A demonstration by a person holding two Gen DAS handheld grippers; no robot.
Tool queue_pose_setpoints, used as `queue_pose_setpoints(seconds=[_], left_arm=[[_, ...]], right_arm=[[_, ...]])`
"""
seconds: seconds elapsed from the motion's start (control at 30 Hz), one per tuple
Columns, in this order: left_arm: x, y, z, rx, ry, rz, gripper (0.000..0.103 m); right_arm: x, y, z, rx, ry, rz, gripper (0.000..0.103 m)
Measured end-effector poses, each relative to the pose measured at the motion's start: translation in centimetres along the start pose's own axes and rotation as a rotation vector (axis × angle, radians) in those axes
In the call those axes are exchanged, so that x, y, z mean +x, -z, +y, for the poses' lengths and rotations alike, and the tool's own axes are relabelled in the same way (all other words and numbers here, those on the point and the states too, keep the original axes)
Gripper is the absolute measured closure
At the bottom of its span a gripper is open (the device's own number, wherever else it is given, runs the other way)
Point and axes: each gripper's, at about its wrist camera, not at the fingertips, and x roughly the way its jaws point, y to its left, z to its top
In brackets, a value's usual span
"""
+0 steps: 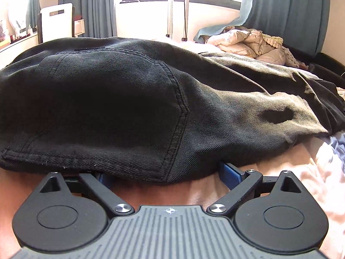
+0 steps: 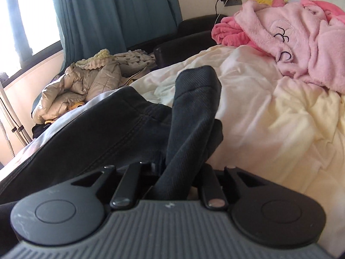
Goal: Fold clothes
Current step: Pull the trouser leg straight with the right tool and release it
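Black jeans (image 2: 189,116) fold between right hand-held gripper (image 2: 172,170) jaws, angled downward

Two low wrist views, black jeans (image 1: 129,99) shared

Black jeans (image 1: 129,99) blocking ahead, bare bedsheet (image 2: 269,133) open right, pink robe (image 2: 301,49) beyond

Black denim jeans (image 1: 133,99) spread on bed, back pocket up; one fold raised.
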Motion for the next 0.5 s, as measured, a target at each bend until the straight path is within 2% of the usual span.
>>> queue_pose_setpoints(seconds=[0.1, 0.17, 0.23, 0.3, 0.37, 0.5], left_arm=[[-0.2, 0.0, -0.1, -0.005, 0.009, 0.003, 0.007], [-0.2, -0.2, -0.2, -0.011, 0.024, 0.007, 0.007], [-0.5, -0.2, -0.2, -0.006, 0.035, 0.005, 0.007], [-1.0, -0.1, -0.4, -0.001, 0.045, 0.003, 0.007], [-1.7, 0.0, -0.4, -0.008, 0.062, 0.0, 0.007], [-3.3, 0.1, 0.0, -0.041, 0.092, -0.014, 0.007]], right_arm=[[-1.0, -1.4, 0.3, -0.07, -0.014, 0.038, 0.068], [-3.1, -2.0, 0.2, -0.095, -0.009, 0.07, 0.055], [-5.1, -2.0, 0.5, -0.107, 0.0, 0.088, 0.051], [-8.0, -1.6, 0.8, -0.138, 0.009, 0.087, 0.035], [-11.4, -0.8, 1.2, -0.173, -0.023, 0.06, 0.035], [-19.2, 0.9, 2.8, -0.272, -0.159, 0.001, 0.035]])
